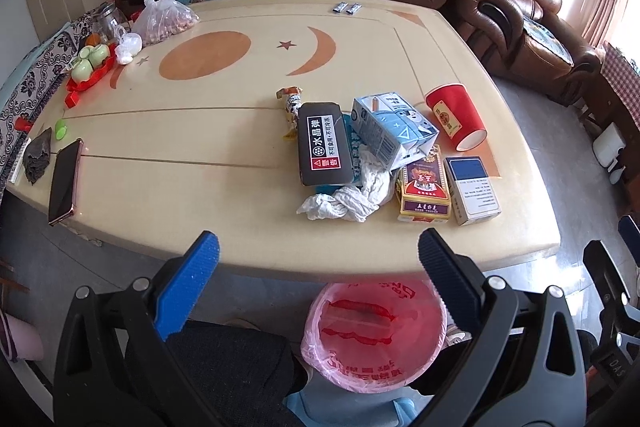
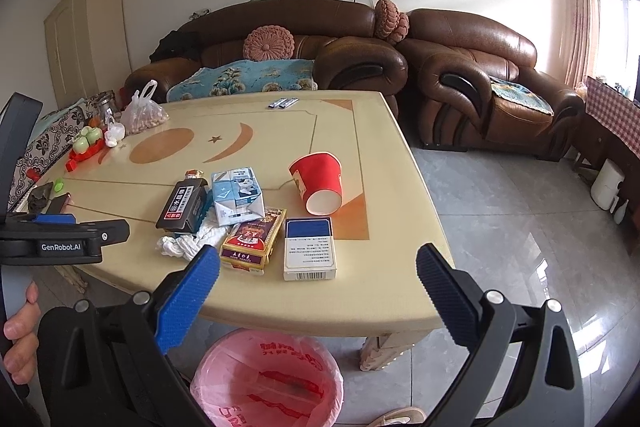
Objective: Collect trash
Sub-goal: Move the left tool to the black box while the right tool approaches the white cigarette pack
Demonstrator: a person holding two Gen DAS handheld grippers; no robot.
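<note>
Left wrist view: the left gripper [image 1: 318, 251] hangs spread and empty above the table [image 1: 200, 195] edge; a crumpled tissue [image 1: 348, 201] lies beside boxes, the pink-lined bin [image 1: 374, 331] below. Right wrist view: the right gripper [image 2: 318, 267] gapes empty; a red cup [image 2: 318, 183] lies tipped on the table.

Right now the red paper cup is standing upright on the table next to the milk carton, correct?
Not quite. The red paper cup is lying on its side, not upright, its open mouth facing the near table edge. It does sit beside the milk carton, as the right wrist view shows.
</note>
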